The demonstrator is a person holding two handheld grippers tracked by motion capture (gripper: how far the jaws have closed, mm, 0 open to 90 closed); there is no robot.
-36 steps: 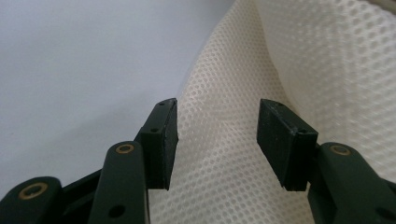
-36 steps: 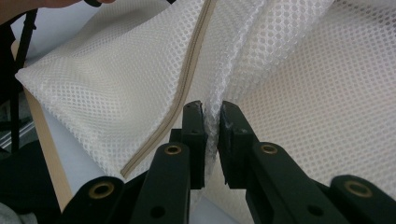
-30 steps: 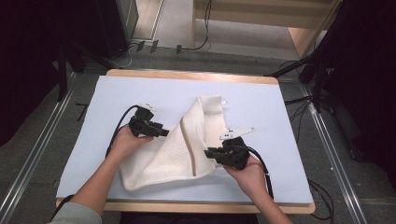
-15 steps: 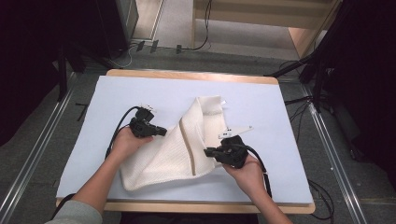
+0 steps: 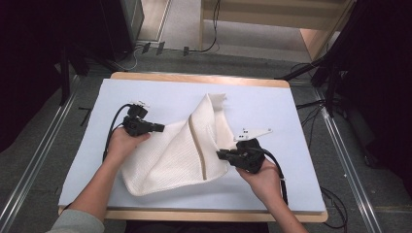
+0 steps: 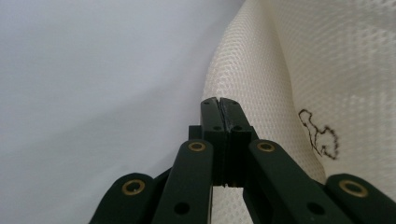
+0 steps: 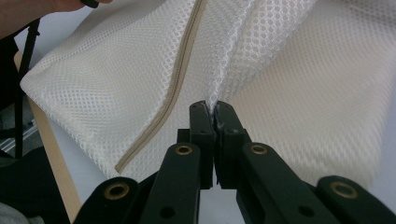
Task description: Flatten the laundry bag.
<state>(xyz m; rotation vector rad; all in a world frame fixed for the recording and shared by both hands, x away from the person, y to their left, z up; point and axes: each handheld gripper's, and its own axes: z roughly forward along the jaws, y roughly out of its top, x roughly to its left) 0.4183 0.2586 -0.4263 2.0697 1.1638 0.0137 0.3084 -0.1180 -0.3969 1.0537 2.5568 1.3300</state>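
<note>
A cream mesh bag (image 5: 170,155) lies rumpled in the middle of the table, with a tan zipper (image 5: 199,145) running down its raised fold. My left gripper (image 5: 162,128) is shut on the bag's left edge; its closed jaws (image 6: 219,100) press against the mesh bag (image 6: 280,70). On the bag's right edge my right gripper (image 5: 219,155) is shut, and the mesh bag (image 7: 116,79) rises out from between its tips (image 7: 214,106). The zipper (image 7: 173,88) runs just left of those jaws.
A pale blue cover (image 5: 145,92) lies over the wooden table (image 5: 194,77), with bare room all round the bag. A dark loose thread (image 6: 322,135) sits on the mesh. Cables (image 5: 214,39) trail on the floor beyond the far edge.
My left gripper has drawn slightly left and away with the bag's edge, spreading the bag a little wider. The right gripper has barely moved.
</note>
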